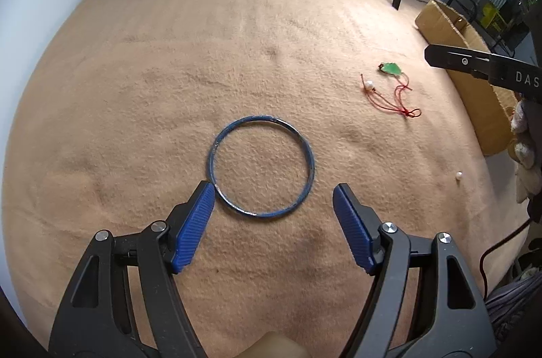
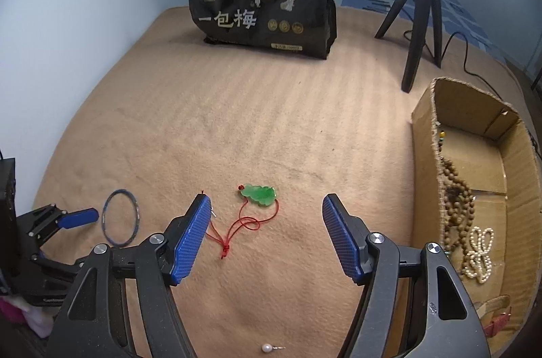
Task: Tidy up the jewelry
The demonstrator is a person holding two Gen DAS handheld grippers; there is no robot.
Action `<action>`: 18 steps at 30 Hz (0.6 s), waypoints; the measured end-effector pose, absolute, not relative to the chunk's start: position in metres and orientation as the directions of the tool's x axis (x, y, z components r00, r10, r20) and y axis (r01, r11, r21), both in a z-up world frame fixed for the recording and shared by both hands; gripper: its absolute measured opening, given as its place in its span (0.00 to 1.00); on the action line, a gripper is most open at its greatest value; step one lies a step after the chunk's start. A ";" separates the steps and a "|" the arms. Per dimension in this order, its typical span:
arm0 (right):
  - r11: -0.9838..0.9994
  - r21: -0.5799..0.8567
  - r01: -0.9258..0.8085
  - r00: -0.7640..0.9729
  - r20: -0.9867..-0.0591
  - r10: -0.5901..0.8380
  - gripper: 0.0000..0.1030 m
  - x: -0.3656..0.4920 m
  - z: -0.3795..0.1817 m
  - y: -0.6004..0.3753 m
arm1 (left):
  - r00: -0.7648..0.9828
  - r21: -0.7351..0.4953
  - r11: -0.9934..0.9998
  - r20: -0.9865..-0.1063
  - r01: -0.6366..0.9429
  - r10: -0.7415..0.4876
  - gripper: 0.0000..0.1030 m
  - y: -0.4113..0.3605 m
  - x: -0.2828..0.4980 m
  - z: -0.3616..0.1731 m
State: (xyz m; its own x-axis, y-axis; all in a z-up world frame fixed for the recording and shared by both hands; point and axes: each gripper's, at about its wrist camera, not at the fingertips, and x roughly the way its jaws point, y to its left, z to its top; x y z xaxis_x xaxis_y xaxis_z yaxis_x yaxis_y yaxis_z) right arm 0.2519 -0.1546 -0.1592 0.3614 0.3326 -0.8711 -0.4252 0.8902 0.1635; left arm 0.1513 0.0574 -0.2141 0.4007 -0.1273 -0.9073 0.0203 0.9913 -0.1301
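Observation:
A thin blue bangle [image 1: 260, 166] lies flat on the tan blanket [image 1: 169, 70], just ahead of my open, empty left gripper [image 1: 273, 192]; its left pad touches or nearly touches the rim. The bangle also shows in the right wrist view [image 2: 121, 218]. A green pendant [image 2: 259, 194] on a red cord [image 2: 237, 227] lies just ahead of my open, empty right gripper [image 2: 266, 202]. In the left wrist view the pendant [image 1: 391, 67] lies to the right. A loose pearl earring [image 2: 267, 348] lies near the bottom edge. A cardboard box [image 2: 426, 127] on the right holds wooden beads [image 2: 455, 192] and a pearl strand [image 2: 479, 251].
A black snack bag [image 2: 261, 5] stands at the back of the blanket. A black tripod [image 2: 418, 19] with a cable stands at the back right. A second small pearl [image 1: 458, 175] lies at the blanket's right edge. A bright lamp shines from the top right.

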 end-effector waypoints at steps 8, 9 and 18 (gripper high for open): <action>0.884 0.127 -0.450 0.340 -0.891 0.300 0.66 0.257 -0.177 -0.141 | 0.395 -0.124 0.992 -0.913 -0.016 -0.108 0.75 0.060 0.158 -0.223; 0.884 0.115 -0.453 0.340 -0.895 0.291 0.66 0.257 -0.180 -0.139 | 0.396 -0.119 0.993 -0.912 -0.016 -0.103 0.75 0.061 0.158 -0.223; 0.878 0.042 -0.477 0.376 -0.893 0.247 0.63 0.261 -0.197 -0.127 | 0.400 -0.114 0.993 -0.911 -0.014 -0.099 0.75 0.062 0.159 -0.223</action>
State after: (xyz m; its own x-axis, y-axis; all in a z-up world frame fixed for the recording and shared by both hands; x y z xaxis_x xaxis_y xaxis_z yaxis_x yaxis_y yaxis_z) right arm 0.2613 -0.1273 -0.1975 0.3757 0.2468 -0.8933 -0.4772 0.8778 0.0418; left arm 0.1587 0.0620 -0.2226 0.3998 -0.0989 -0.9112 -0.0142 0.9934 -0.1141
